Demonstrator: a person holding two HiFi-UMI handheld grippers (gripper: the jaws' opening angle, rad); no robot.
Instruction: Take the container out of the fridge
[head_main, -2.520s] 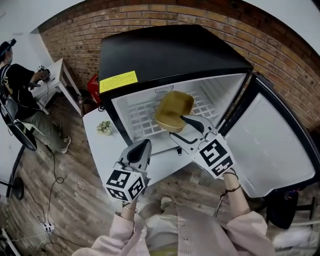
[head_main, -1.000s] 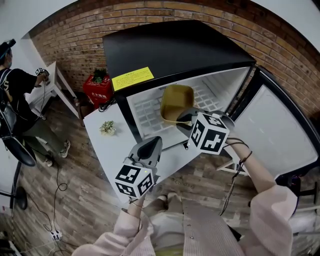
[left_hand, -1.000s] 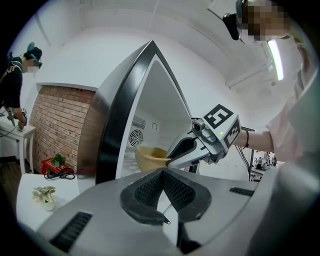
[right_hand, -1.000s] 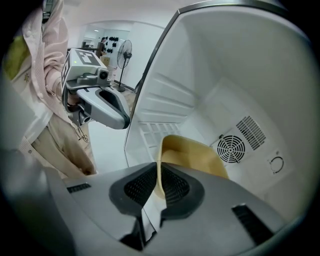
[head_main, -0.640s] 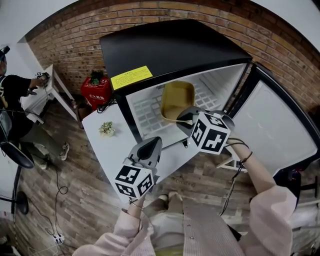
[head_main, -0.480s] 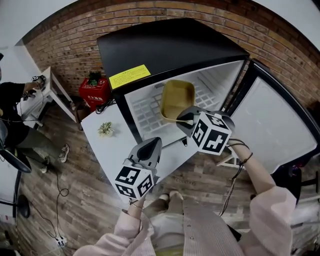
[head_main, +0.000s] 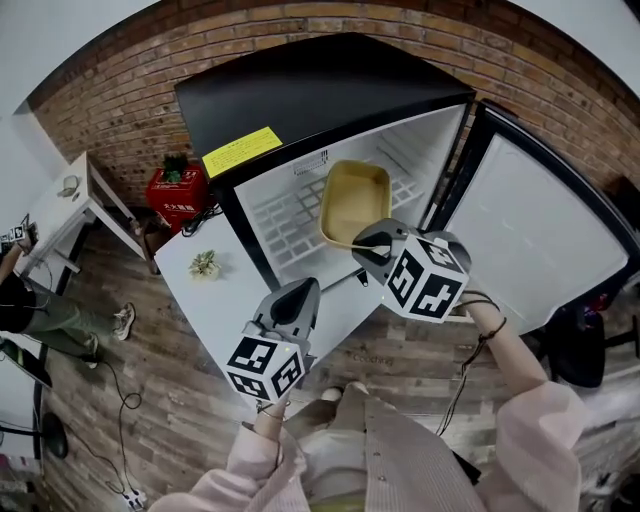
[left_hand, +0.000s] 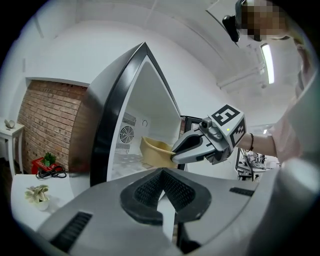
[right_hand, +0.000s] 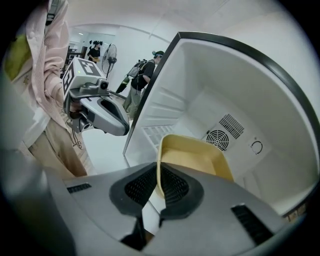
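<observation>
The right gripper (head_main: 365, 243) has its jaws pressed together on the near rim of the yellow container (head_main: 355, 200), which sits inside the open black fridge (head_main: 320, 90) over the white wire shelf (head_main: 285, 215), with the fridge door (head_main: 540, 230) swung wide to the right. The left gripper (head_main: 300, 292) hovers in front of the fridge above the white table (head_main: 205, 300), its jaws closed together on nothing.
</observation>
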